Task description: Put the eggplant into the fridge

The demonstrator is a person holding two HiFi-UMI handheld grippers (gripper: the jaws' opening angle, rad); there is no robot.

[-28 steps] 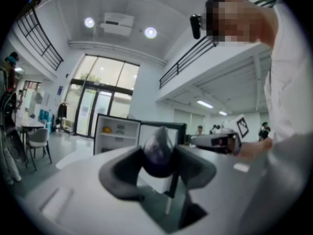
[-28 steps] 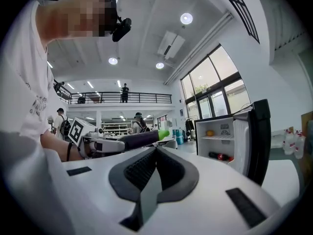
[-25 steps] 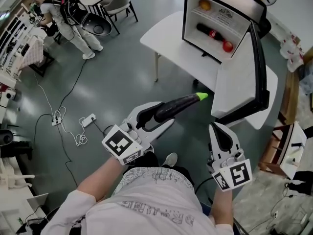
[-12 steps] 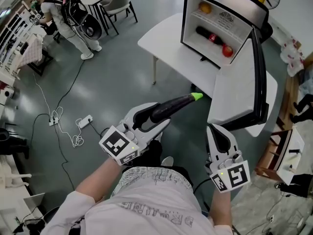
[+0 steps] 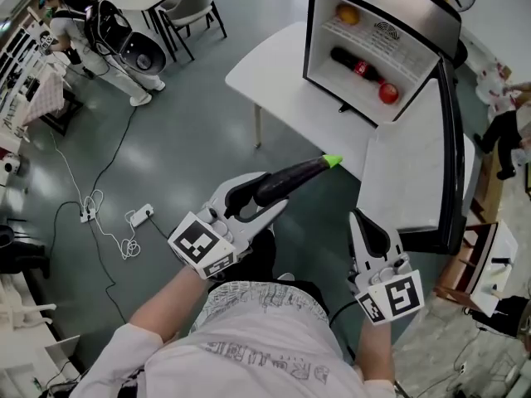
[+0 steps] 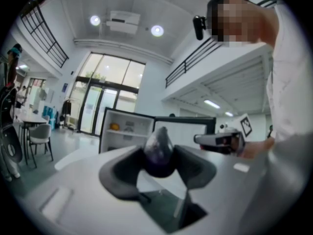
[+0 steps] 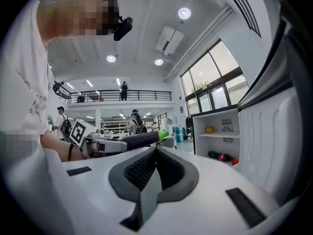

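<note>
A long dark purple eggplant (image 5: 303,175) with a green stem end lies level in my left gripper (image 5: 278,191), which is shut on its thick end. It points at the open fridge (image 5: 319,31) on the white table (image 5: 274,65). In the left gripper view the eggplant (image 6: 159,143) fills the gap between the dark pads (image 6: 122,173), with the fridge (image 6: 128,131) straight ahead. My right gripper (image 5: 363,222) hangs beside it, jaws together and empty, just short of the open fridge door (image 5: 415,160). In the right gripper view its pads (image 7: 142,168) meet, and the eggplant (image 7: 139,139) shows to the left.
Inside the fridge are an orange (image 5: 347,13) on the upper shelf, and a cola bottle (image 5: 357,63) and a red fruit (image 5: 388,94) below. A power strip and cables (image 5: 137,218) lie on the grey floor to the left. Chairs, tables and a person (image 5: 108,40) stand at far left.
Both grippers and the eggplant have come nearer the fridge table, whose door edge now lies just right of the right gripper. The left grip on the eggplant is unchanged.
</note>
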